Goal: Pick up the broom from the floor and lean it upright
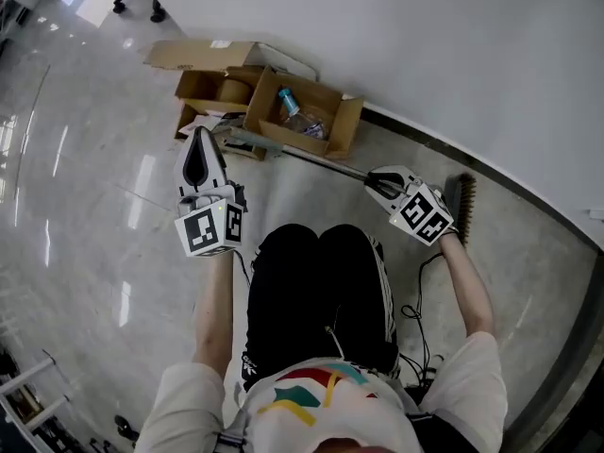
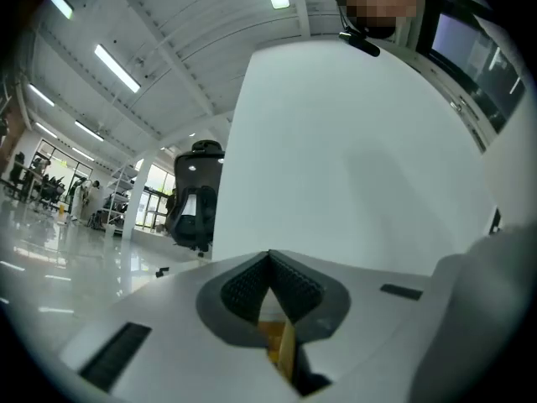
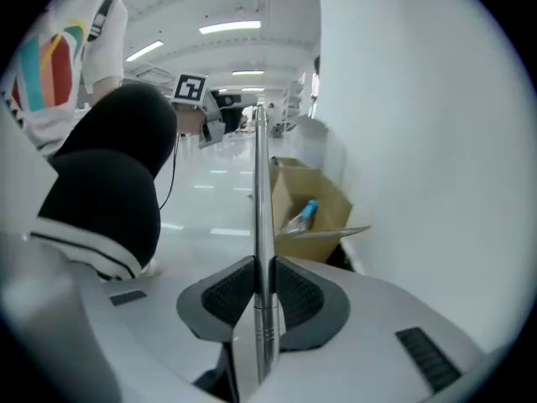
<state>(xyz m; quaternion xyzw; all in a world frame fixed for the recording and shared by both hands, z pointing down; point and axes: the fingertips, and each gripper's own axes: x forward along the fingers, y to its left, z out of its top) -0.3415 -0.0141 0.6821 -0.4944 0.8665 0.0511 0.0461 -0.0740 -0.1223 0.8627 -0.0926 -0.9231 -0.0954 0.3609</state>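
- Broom handle [image 3: 262, 217]: smooth, shiny metal.
- Floor [image 1: 85, 159]: glossy, polished, mirror-like.
- Box [image 1: 347, 121]: matt brown cardboard.
- Right gripper [image 3: 263, 265]: matt white plastic shell, dark ribbed fingers [image 3: 225, 296].

Head view steeply down, left gripper view facing wall [image 2: 361, 158], right gripper view sharing cardboard box [image 1: 345, 125]

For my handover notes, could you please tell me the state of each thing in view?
broom: held by its handle, not yet leaning upright.
right gripper: jaws shut on the broom.
left gripper: jaws shut, empty.
cardboard box: open.
bottle: lying in the cardboard box.
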